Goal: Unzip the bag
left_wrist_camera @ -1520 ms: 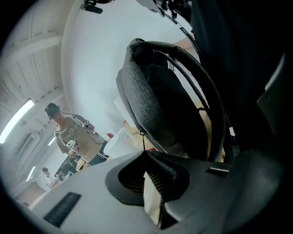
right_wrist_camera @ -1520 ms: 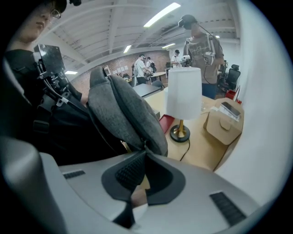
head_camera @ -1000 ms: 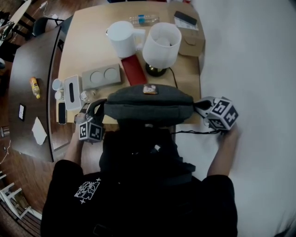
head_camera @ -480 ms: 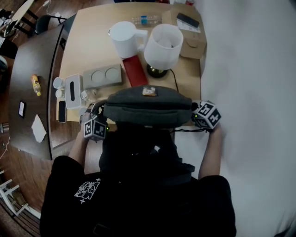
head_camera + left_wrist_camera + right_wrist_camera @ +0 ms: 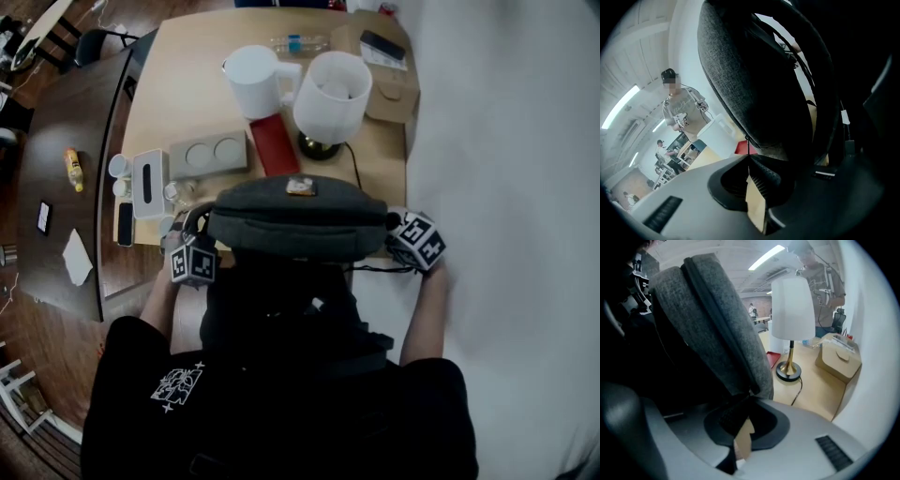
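While the bag point(image 5: 298, 217) lies long axis left-right on the worktop point(image 5: 187, 103), left gripper point(image 5: 749, 161) fingers clamp one end. We see right gripper point(image 5: 749, 397) fingers clamped on the other.

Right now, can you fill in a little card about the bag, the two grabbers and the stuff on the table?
bag: grey, lying across the near edge of the table
zip: looks shut along the part in view
left gripper: jaws closed, seemingly pinching a thin dark cord at the bag's left end
right gripper: jaws closed on a dark tab at the bag's right end
behind the bag: lamp with white shade, white jug, cardboard box
unzipping: not begun yet
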Motion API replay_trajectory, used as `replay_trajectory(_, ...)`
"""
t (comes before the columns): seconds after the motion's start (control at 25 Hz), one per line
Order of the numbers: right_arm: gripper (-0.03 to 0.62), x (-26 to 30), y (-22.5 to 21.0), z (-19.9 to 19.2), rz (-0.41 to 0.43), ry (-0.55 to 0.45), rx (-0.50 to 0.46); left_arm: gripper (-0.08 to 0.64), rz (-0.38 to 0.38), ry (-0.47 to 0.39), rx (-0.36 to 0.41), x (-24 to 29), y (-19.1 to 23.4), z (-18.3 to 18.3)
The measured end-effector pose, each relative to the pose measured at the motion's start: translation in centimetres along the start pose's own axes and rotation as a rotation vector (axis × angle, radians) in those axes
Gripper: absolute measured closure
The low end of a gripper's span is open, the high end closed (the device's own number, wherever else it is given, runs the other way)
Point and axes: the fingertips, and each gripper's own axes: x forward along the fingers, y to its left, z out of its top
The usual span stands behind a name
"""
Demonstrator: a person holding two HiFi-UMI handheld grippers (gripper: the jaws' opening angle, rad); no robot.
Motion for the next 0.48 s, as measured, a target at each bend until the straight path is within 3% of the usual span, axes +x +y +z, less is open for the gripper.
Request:
replay_trajectory(0.2,0.564,-0.8,-0.1,0.5,-0.059,-0.023,-0.048,0.533,0.083,-0.024,-0.037,-0.8,1.6,0.7)
replay_trajectory(0.36,0.509,-2.0,0.3,1.5,-0.065,-0.112,-0.032,0.474,0.131,-0.086,-0.133,-1.9,3.5,2.1)
replay_trajectory(0.48,0.495,-3.6,0.0,2.0,-0.084,-0.17,-0.01,0.474,0.162,-0.14,-0.151,-3.0,5.0,3.8)
